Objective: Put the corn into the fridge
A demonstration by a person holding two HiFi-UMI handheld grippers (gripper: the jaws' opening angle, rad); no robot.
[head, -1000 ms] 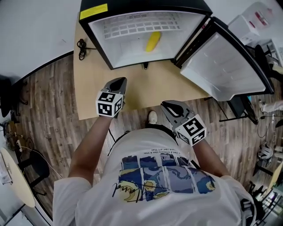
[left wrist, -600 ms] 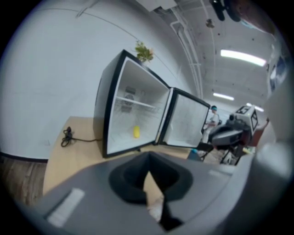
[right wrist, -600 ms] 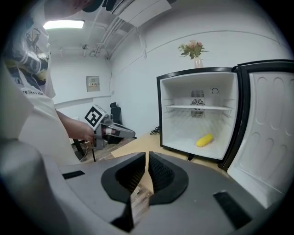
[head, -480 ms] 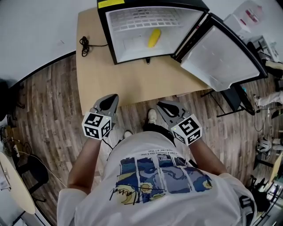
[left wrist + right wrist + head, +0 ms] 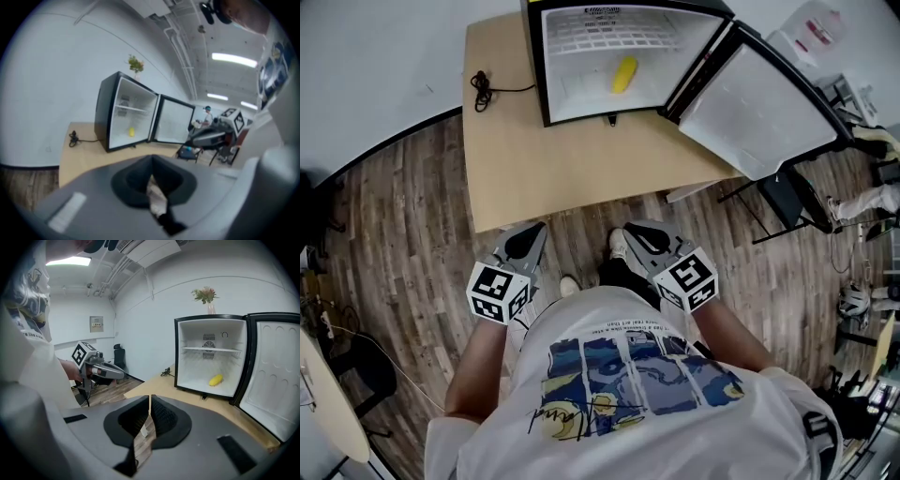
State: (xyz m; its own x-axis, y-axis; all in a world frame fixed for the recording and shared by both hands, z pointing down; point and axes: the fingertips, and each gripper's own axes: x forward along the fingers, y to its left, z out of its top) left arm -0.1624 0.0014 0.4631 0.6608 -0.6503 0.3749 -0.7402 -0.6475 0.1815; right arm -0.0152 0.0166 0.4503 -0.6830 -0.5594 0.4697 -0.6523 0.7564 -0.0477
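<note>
- Left gripper view: the left gripper (image 5: 152, 161) has its jaws pressed together with nothing between them. The right gripper (image 5: 149, 401), in its own view, is likewise closed and empty.
- Head view alone shows both grippers held near the person's waist above the wooden floor (image 5: 403, 216), off the near edge of the table (image 5: 572, 159). A shoe (image 5: 620, 246) sits just beside the right gripper's tip.
- Corn (image 5: 624, 74) lies on the bottom of the fridge (image 5: 536, 66), under a wire shelf (image 5: 211, 349) that the right gripper view shows clearly.
- Fridge door (image 5: 759, 103) stands wide open to the right, overhanging the table.
- Cable (image 5: 480, 82) lies coiled at the table's far left.
- What looks like a small plant (image 5: 206, 295) tops the fridge, seen in the gripper views only.
</note>
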